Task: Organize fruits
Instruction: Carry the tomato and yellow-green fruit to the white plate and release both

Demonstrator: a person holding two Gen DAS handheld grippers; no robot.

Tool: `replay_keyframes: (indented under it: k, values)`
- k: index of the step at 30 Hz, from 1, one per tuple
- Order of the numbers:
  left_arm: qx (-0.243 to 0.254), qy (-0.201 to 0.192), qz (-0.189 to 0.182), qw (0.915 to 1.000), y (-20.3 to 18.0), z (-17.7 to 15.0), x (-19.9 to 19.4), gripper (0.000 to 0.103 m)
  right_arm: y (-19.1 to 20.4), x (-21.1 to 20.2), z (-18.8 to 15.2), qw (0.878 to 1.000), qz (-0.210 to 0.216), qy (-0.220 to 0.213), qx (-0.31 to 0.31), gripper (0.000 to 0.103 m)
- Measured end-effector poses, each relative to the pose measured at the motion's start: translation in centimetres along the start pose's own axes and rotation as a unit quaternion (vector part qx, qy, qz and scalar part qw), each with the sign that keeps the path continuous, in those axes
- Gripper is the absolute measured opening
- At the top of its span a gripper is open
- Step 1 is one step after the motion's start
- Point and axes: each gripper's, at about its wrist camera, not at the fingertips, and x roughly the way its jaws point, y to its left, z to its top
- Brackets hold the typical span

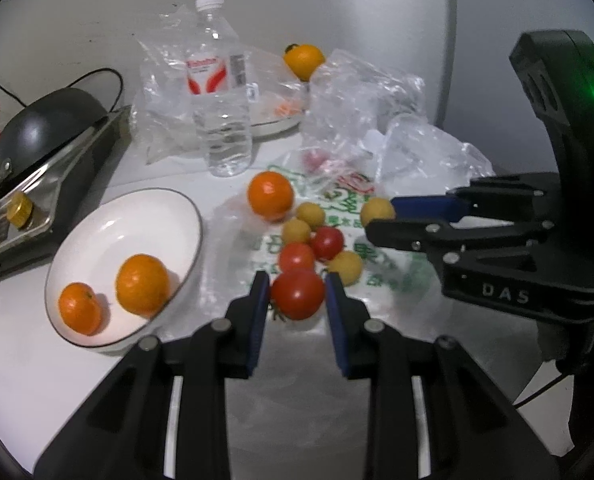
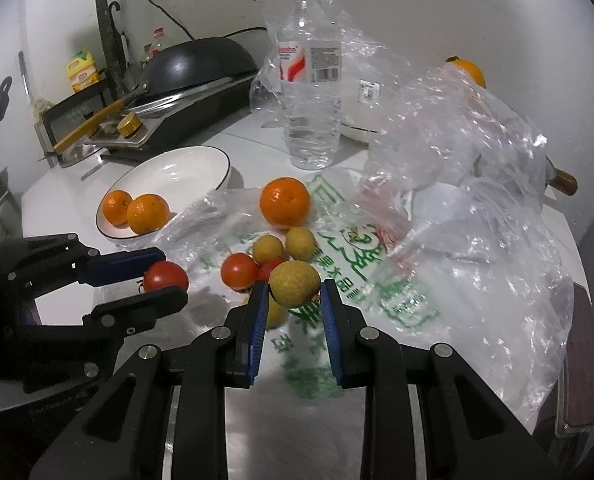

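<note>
We work at a white table [image 1: 37, 360] set against a pale wall, strewn with clear plastic bags [image 2: 457, 168] and one flat bag printed in green [image 2: 337, 280]. Our left gripper [image 1: 295, 294] is clamped on a red tomato [image 1: 297, 294], held at its tips near the white plate [image 1: 109, 208], which holds two oranges [image 1: 142, 284]. Our right gripper [image 2: 293, 292] pinches a small yellow fruit [image 2: 294, 283] above the printed bag. On that bag lie a third orange [image 2: 285, 202], two more tomatoes [image 1: 295, 257] and other yellow fruits [image 1: 310, 215], bunched close together. A water bottle [image 1: 221, 92] stands upright behind them, just beside a crumpled bag. Another orange [image 1: 303, 60] sits farther back by a second dish [image 1: 273, 122]. To the left, a black pan [image 2: 201, 62] rests on a stove [image 2: 169, 120] at the table's edge.
</note>
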Motion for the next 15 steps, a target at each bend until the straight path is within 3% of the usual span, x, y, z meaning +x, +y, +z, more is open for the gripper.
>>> replay_keyframes:
  k: [15]
  values:
    - [-0.019, -0.022, 0.039, 0.9988, 6.1, 0.1, -2.2, 0.029, 4.5, 1.7, 3.3, 0.999, 0.021, -0.011, -0.031, 0.029]
